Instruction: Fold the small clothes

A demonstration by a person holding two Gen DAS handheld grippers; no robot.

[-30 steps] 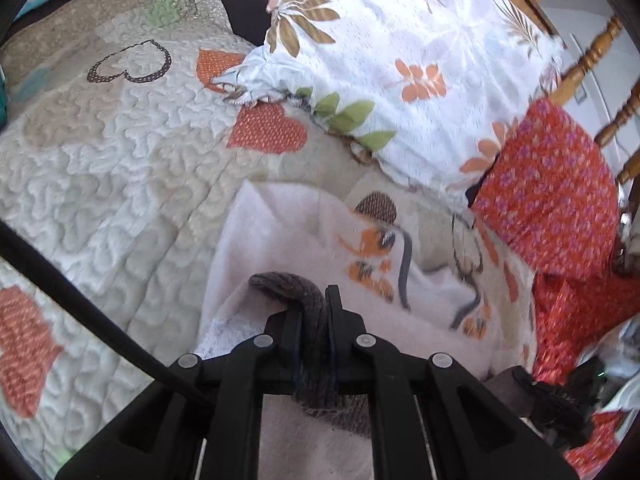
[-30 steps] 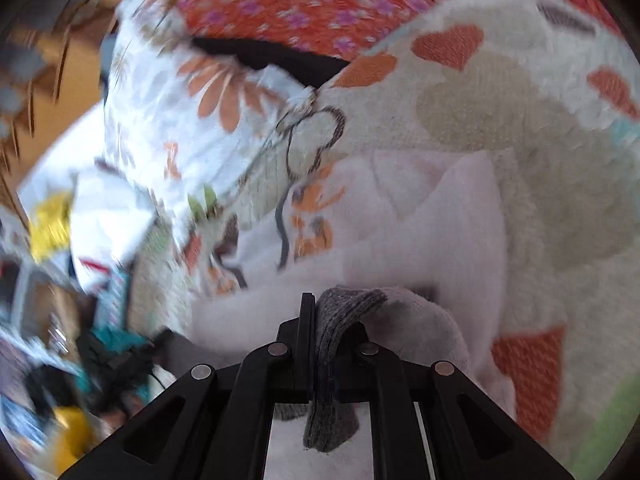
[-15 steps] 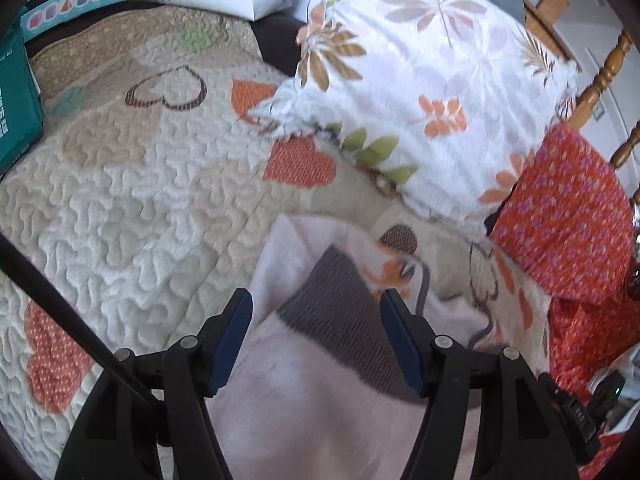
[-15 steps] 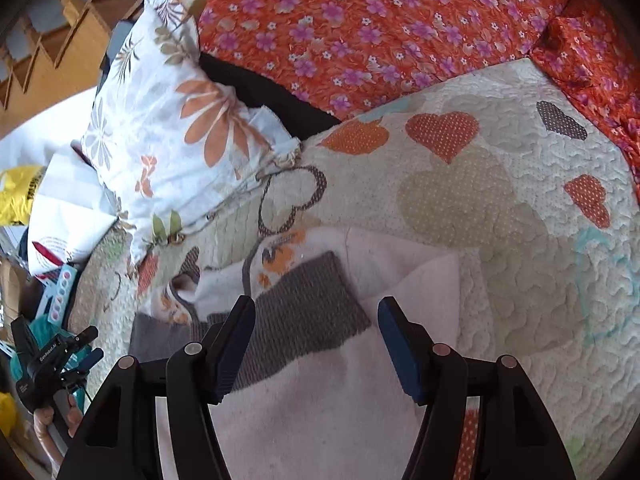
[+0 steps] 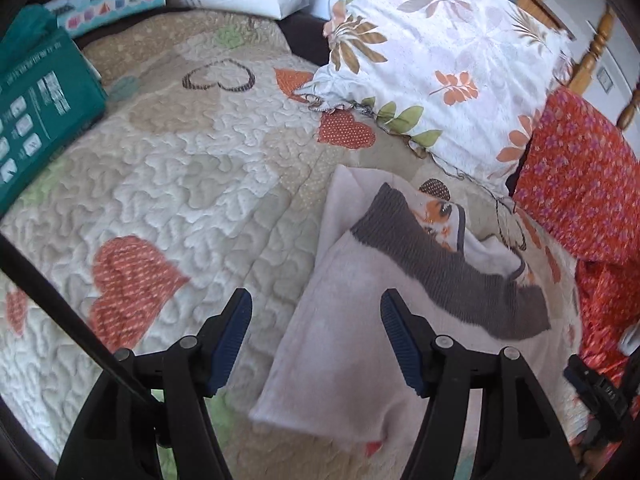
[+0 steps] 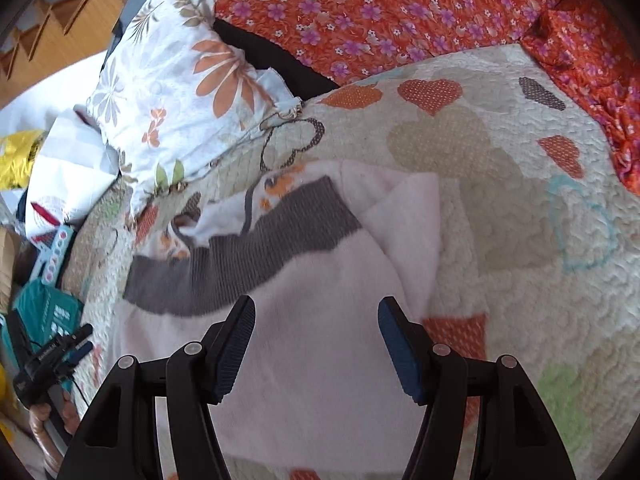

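Since a second ago both grippers have let go of the grey ribbed waistband they pinched, and since half a second ago they have drawn back, so more of the bed shows. The left gripper (image 5: 316, 340) now stands released, its blue-padded fingers (image 5: 230, 340) spread wide with nothing between them; its left finger hangs over the bare quilt and its right one over the garment's near part. The right gripper (image 6: 316, 344) is likewise released and empty, both fingers over the pale cloth.

The pale pink fleece garment with the grey ribbed band (image 5: 352, 344) lies folded on the cream quilted bedspread with orange hearts (image 5: 160, 184). In the left view its long axis runs from the near edge up toward the white floral pillow (image 5: 440, 68), leaning slightly left; the grey band crosses it at a slant, falling to the right. Under the band a white piece printed with orange shapes (image 5: 444, 224) peeks out, possibly another garment, though the blur leaves that unsure.

The garment's left edge is straight and lies apart from everything, with open quilt reaching to the teal printed box (image 5: 36, 112) far left. On the right the orange floral fabric (image 5: 580, 184) lies near the band's end. In the right view, open quilt (image 6: 520, 200) stretches to the garment's right.
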